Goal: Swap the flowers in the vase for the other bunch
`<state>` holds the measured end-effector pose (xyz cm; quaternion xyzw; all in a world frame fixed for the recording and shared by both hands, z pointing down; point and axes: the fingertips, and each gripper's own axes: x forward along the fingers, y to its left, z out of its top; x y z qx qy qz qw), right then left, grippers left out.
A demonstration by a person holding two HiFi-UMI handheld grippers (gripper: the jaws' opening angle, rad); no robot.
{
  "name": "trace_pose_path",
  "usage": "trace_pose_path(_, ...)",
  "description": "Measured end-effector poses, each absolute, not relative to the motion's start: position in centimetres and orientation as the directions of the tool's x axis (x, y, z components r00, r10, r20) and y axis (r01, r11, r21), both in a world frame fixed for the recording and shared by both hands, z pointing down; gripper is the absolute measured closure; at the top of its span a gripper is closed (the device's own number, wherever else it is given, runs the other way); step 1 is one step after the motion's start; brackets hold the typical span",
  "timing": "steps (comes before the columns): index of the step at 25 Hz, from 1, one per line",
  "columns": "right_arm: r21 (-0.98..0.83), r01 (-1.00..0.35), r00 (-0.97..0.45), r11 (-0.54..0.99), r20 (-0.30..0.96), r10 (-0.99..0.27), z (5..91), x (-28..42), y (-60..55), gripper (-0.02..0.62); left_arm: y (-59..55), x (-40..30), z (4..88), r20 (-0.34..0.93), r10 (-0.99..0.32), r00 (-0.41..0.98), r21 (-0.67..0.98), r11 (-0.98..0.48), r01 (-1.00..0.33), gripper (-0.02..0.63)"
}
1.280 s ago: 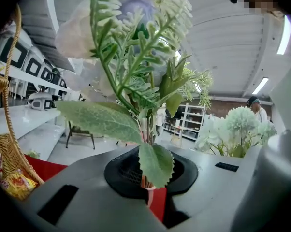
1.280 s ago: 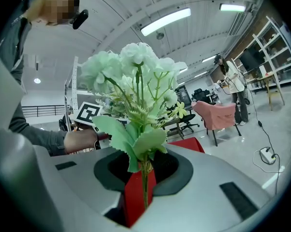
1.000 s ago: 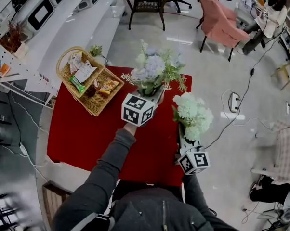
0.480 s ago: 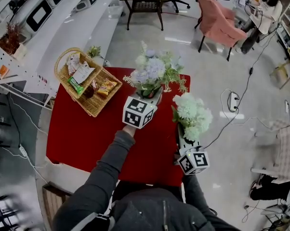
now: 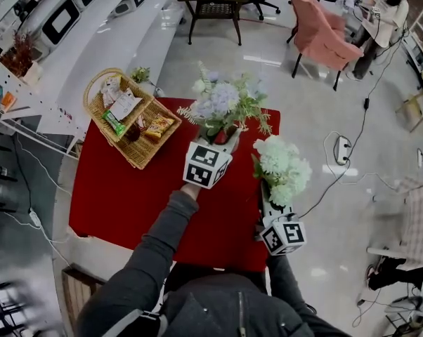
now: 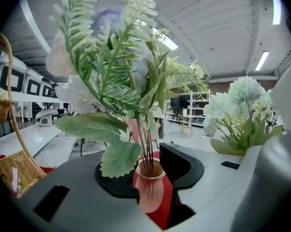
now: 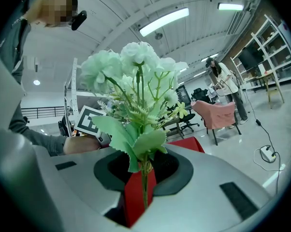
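Ribbed pink vase (image 6: 150, 197) between left hand-held gripper's (image 6: 151, 174) just-opened jaws — right hand-held gripper (image 7: 143, 178) tight on pale-green bunch (image 7: 136, 81).

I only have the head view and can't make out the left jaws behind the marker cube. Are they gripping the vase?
Observer: No. The left gripper has just been opening; the vase stands between its jaws, cloth showing beside it.
Operator: What's in it?
Observer: The purple bunch, stems down in the neck.
Operator: And the other side?
Observer: The right gripper is shut on the stem of the pale bunch.
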<state>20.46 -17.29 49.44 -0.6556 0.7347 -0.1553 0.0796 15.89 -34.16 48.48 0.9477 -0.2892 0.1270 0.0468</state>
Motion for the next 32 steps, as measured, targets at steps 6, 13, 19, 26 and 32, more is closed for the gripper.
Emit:
trace_pose_path(6, -0.335, -0.938, -0.122, 0.088, 0.083, -0.989, 49.4, 20.4, -17.0, 0.518, -34.0, 15.6, 48.9, 0.286, -0.548, 0.786, -0.009, -0.822, -0.569, 0.433)
trace_pose_path(13, -0.33, -0.94, -0.117, 0.083, 0.086, -0.989, 49.4, 20.5, -16.9, 0.518, -33.7, 15.1, 49.1, 0.295, -0.562, 0.773, -0.002, -0.809, -0.587, 0.408)
trace_pose_path(19, -0.326, -0.942, -0.116, 0.083, 0.085, -0.99, 49.4, 20.4, -16.9, 0.518, -33.2, 14.7, 49.5, 0.312, -0.575, 0.756, -0.002, -0.796, -0.605, 0.4)
trace_pose_path(26, -0.325, -0.943, -0.111, 0.079, 0.082, -0.99, 49.4, 20.5, -16.6, 0.518, -32.2, 14.6, 49.9, 0.316, -0.577, 0.753, 0.008, -0.792, -0.61, 0.399)
trace_pose_path(32, -0.321, -0.944, -0.106, 0.075, 0.08, -0.991, 49.4, 20.6, -16.4, 0.518, -31.2, 13.7, 50.2, 0.315, -0.59, 0.743, 0.046, -0.773, -0.633, 0.399)
